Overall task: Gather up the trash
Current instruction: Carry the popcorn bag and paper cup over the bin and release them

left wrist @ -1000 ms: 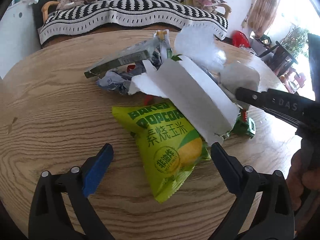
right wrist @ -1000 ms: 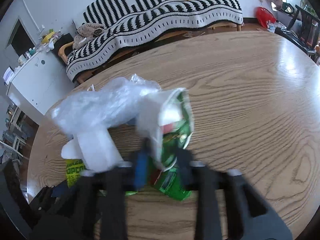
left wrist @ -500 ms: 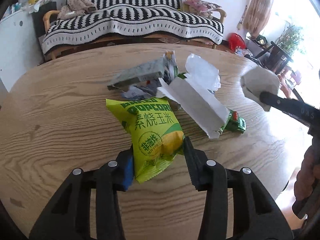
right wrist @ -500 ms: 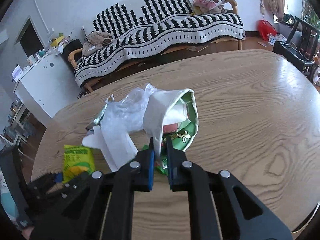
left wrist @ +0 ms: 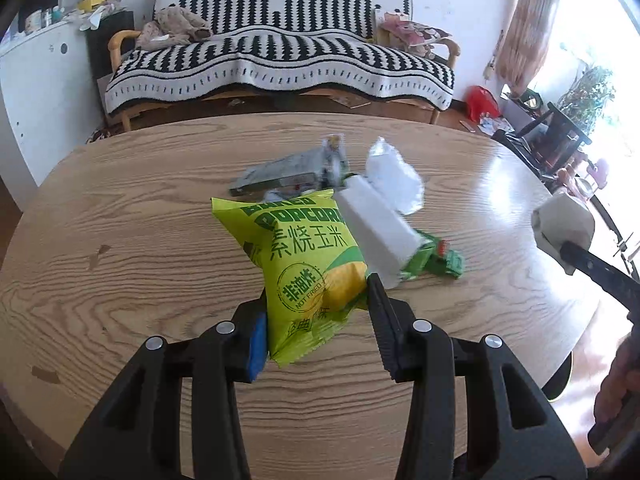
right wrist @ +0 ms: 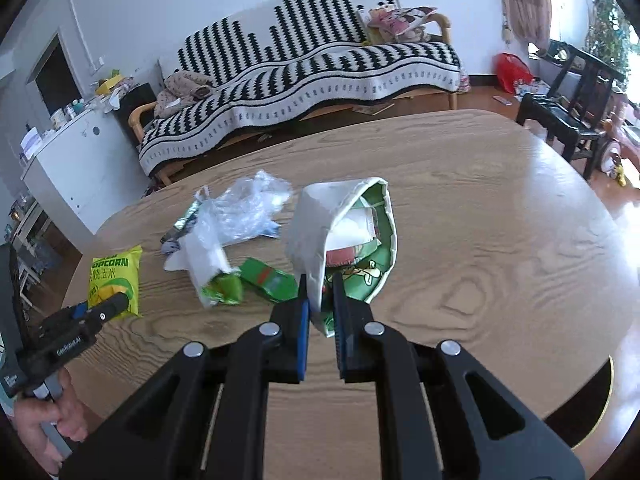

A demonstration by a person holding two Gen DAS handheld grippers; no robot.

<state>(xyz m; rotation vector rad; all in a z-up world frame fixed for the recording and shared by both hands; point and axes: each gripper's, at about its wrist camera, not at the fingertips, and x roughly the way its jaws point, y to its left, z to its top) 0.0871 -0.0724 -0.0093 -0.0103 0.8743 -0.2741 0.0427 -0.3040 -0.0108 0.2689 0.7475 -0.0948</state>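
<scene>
My left gripper (left wrist: 316, 312) is shut on a yellow-green popcorn bag (left wrist: 304, 256) and holds it above the wooden table (left wrist: 140, 240). The bag also shows in the right wrist view (right wrist: 114, 280). My right gripper (right wrist: 320, 300) is shut on the rim of a white paper bowl with a green inside (right wrist: 344, 240), tilted with its mouth toward me; the bowl also shows in the left wrist view (left wrist: 564, 228). A pile of trash lies mid-table: a white carton (left wrist: 380, 236), clear plastic (right wrist: 244, 212), green wrappers (right wrist: 268, 280) and a silver wrapper (left wrist: 280, 172).
A sofa with a black-and-white striped blanket (left wrist: 280, 60) stands beyond the table. A white cabinet (right wrist: 72, 160) is at the left. Dark chairs (right wrist: 568, 112) and a red bag (right wrist: 512, 72) are at the right.
My left gripper closed on the popcorn bag and lifted it off the table. My right gripper raised the paper bowl away from the pile toward the right.
</scene>
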